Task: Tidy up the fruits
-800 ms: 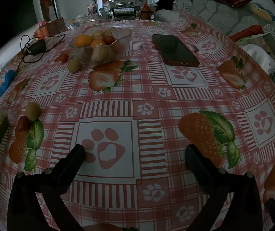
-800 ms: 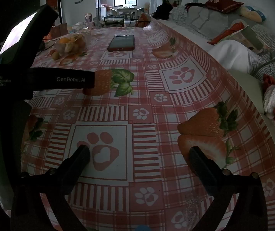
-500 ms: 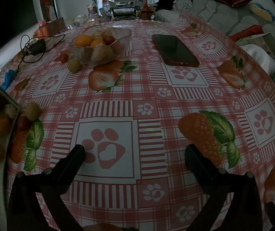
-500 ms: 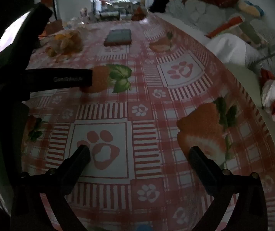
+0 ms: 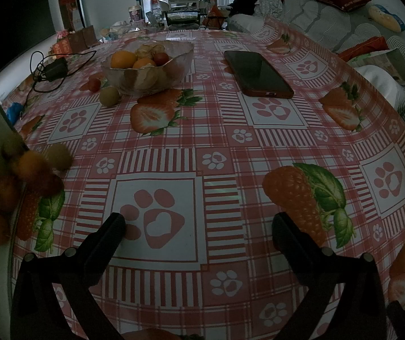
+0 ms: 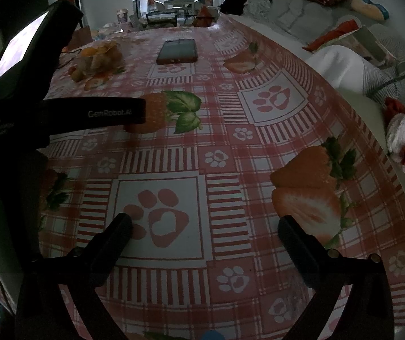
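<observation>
Left claw (image 5: 198, 223): wide open, nothing in it. It hangs over the table and tips down at a pink paw print on the cloth.
Right claw (image 6: 203, 225): wide open too, and empty. It also tips down at a paw print.
Table (image 5: 219, 147): it has a red and white checked cloth with strawberry and paw pictures.
Bowl (image 5: 148, 66): a see-through bowl, far ahead of the left claw and a bit to its left. From the right claw it is far ahead and well to the left (image 6: 99, 56).
Fruit in the bowl (image 5: 123, 59): oranges, a small dark red fruit and some pale papery ones sit inside.
Green fruit (image 5: 109, 95): it lies on the cloth just beside the bowl, on the bowl's near left side.
Red fruit (image 5: 94, 84): small, on the cloth next to the green fruit, left of the bowl.
Blurry fruit (image 5: 32, 167): a bunch of orange, yellow and red round things close to the left of the left claw. They are too blurry to tell what they sit in.
Phone (image 5: 257, 70): dark, lying flat, far ahead of the left claw and a bit to the right, apart from the bowl.
Cable and plug (image 5: 53, 68): black, far ahead and to the left, past the bowl.
Other tool (image 6: 60, 113): the black body of the left hand's tool fills the left side of the right claw's view.
</observation>
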`<state>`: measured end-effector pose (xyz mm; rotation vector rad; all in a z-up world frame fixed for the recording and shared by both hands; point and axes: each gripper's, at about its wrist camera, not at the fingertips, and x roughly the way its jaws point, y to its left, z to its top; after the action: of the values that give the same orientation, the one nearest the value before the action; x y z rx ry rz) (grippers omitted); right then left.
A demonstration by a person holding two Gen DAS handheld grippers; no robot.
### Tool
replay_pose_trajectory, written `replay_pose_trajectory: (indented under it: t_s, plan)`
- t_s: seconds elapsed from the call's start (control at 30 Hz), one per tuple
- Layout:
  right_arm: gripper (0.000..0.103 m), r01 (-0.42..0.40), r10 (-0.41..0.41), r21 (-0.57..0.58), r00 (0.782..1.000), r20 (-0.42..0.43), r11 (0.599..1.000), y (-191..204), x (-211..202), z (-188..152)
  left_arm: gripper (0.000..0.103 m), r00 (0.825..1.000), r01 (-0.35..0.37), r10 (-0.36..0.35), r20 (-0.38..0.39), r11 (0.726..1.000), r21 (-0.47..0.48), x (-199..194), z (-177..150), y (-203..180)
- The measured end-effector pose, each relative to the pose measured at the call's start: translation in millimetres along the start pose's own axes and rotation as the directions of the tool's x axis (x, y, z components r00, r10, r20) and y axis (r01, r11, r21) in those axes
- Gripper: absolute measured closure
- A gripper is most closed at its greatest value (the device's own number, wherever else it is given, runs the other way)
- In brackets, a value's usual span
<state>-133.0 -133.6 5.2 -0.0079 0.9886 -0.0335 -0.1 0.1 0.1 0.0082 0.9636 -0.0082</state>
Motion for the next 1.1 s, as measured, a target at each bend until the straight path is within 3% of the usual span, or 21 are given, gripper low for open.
replay_pose_trajectory:
  t_s: [1.1]
  plan:
    - [0.000,0.019,-0.019,-0.013,1.000,0.000,1.000,0.8,-1.0,0.1,0.000,1.000,0.001,-0.001,0.000,1.000,0.000,0.0,0.0,0.0]
